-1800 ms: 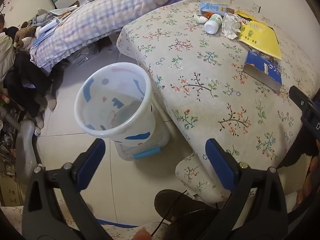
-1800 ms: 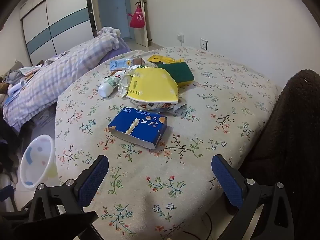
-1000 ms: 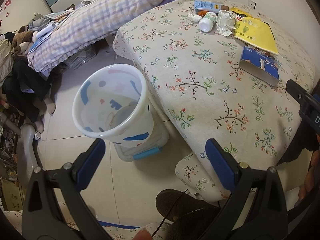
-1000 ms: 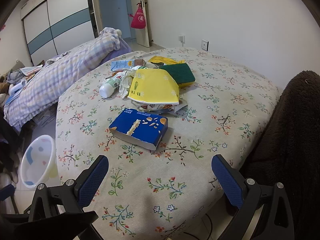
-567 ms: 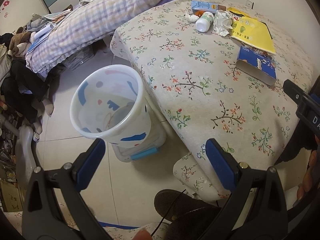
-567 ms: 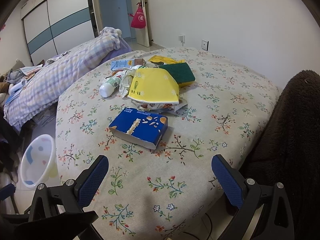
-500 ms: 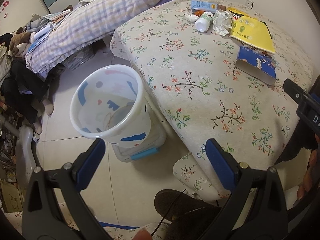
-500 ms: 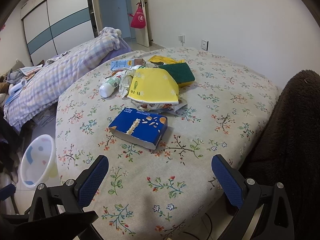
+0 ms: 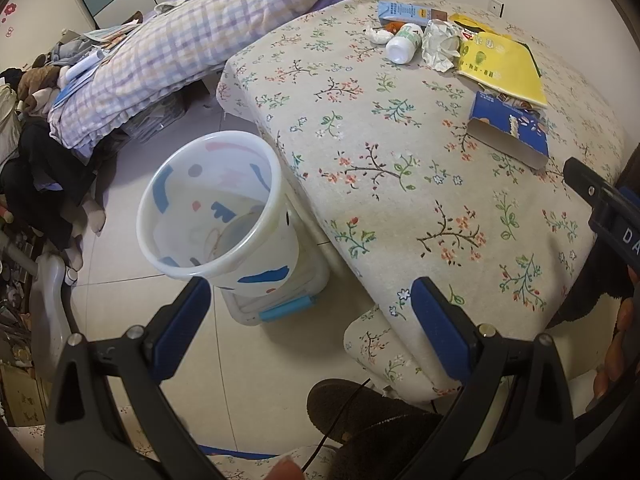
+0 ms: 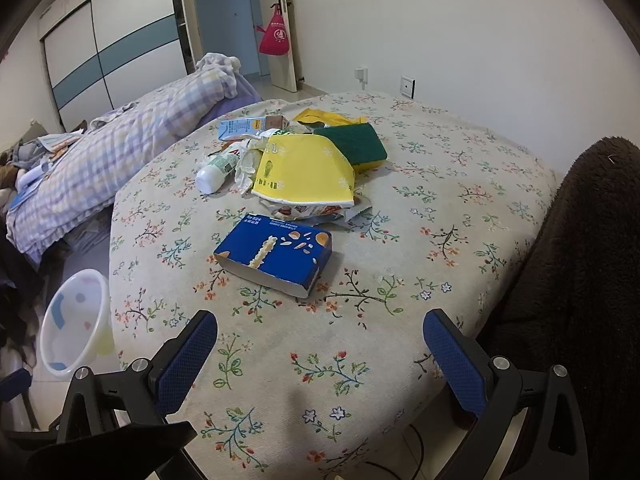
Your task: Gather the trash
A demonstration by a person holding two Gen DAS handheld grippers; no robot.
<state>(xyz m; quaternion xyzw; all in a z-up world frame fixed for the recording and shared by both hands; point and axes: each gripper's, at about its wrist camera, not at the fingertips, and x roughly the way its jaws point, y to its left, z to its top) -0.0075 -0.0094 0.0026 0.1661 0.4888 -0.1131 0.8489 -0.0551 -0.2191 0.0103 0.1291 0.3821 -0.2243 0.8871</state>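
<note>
The left gripper (image 9: 308, 312) hung wide open and empty at the bottom of its frame, and over the last couple of seconds its view had drifted only slightly: the bin (image 9: 212, 204) slid a little toward centre-left. The right gripper (image 10: 320, 344) was equally spread, holding nothing, its view almost unchanged. No item had been picked, so collection looked barely begun. The blue box (image 10: 276, 258) lay at frame centre on the desk (image 10: 440, 216), nearest the right gripper. Beyond it, toward upper centre, sat the yellow bag (image 10: 304, 172), white bottle (image 10: 216, 172), crumpled wrapper (image 10: 248, 160), carton (image 10: 242, 126) and green sponge (image 10: 354, 142).
</note>
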